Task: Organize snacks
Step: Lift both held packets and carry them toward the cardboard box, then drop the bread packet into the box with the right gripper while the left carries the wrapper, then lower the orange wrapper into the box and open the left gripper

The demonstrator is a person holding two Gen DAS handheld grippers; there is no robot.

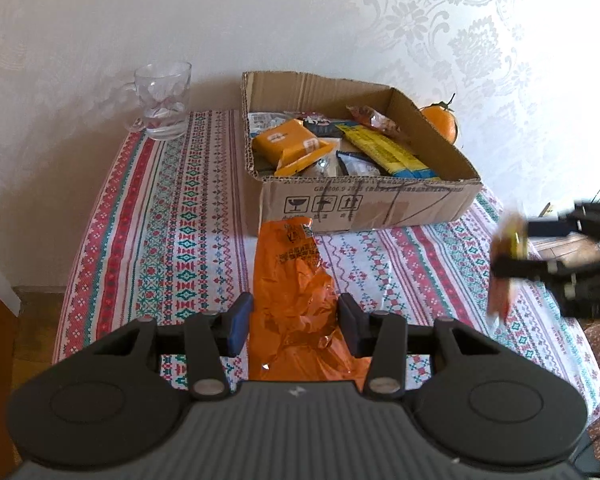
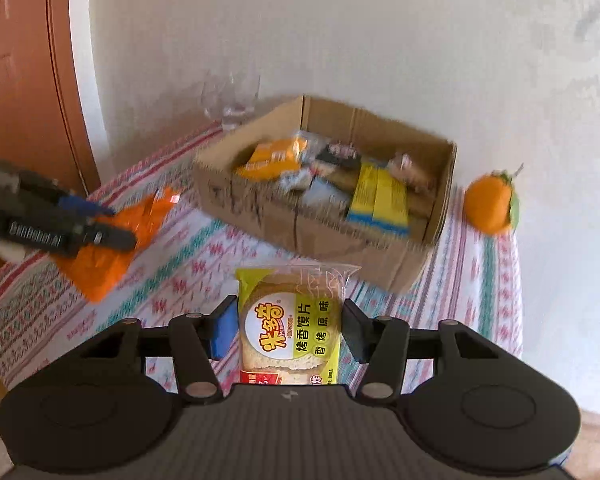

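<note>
While both packets hang clear of the table (image 1: 148, 216), the relation that decides the coming move is where the cardboard box (image 1: 364, 204) lies from each pair of jaws: straight ahead of and below them, its open top facing up and already part-filled with wrappers.

The left gripper (image 1: 296, 322) has its jaws pinching an orange crinkled packet (image 1: 292, 276). The packet's long axis runs straight forward from the jaws, and its far end points at the box's near wall, close to it.

The right gripper (image 2: 288, 326) has its jaws pinching a clear-and-yellow packet of toasted bread slices (image 2: 296, 312) across its width. This packet's long axis also runs forward from the jaws, its sealed end aimed at the box's near corner.

Judging by both views, the left jaws sit nearer the box. A forward carry over the near wall looks like what each packet needs.

A glass mug (image 1: 164, 100) stands beyond the left jaws, well left of the box; an orange fruit (image 2: 490, 204) sits just beyond the box's right side.
</note>
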